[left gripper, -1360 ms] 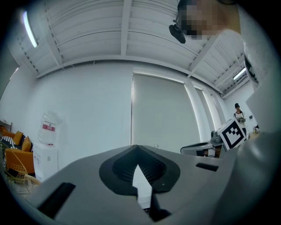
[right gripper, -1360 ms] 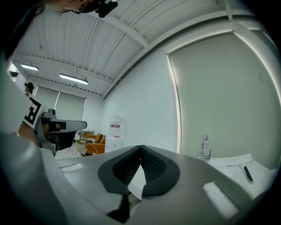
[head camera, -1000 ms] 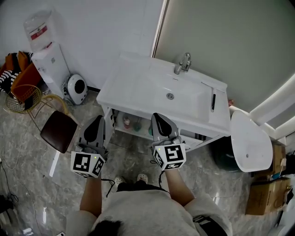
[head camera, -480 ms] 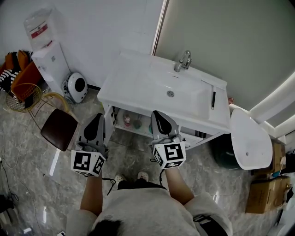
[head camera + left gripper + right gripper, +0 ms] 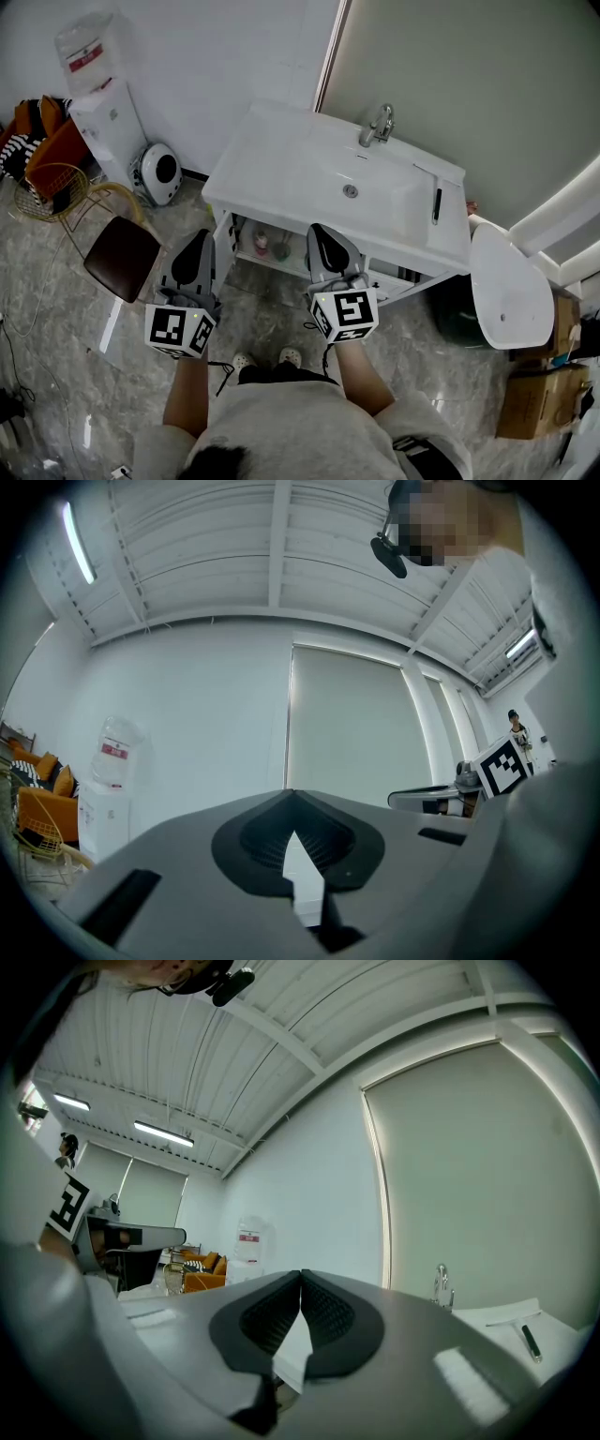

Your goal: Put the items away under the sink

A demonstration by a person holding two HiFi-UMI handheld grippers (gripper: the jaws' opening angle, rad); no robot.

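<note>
Head view is looking steeply down on a person standing in front of the white sink (image 5: 272,173) and holding a gripper in each hand. The left gripper (image 5: 199,238) is hovering just in front of the sink's left front corner. The right gripper (image 5: 318,232) is hovering at the middle of the sink's front edge. Both are pointing toward the sink and touching nothing.

Left gripper view is showing that gripper's jaws clenched, tips meeting, with nothing between them. Right gripper view is showing the other pair pressed together in the same way, also empty.

Small items (image 5: 262,247) are sitting on the open shelf (image 5: 267,264) under the sink, just beyond the gripper tips. One is looking pinkish, and a greenish one (image 5: 282,252) is standing just beside it.

A faucet (image 5: 378,125) is rising from the sink's back edge, and a slim black object (image 5: 437,204) is lying on the sink's right ledge. A water dispenser (image 5: 98,103) is standing well to the left of the sink, against the wall. A round white device (image 5: 157,173) is resting on the floor between the dispenser and the sink. A dark stool (image 5: 120,270) is sitting to the left of the sink's front. A white oval lid (image 5: 511,286) is showing just right of the sink, with a cardboard box (image 5: 534,403) lying beyond it.
</note>
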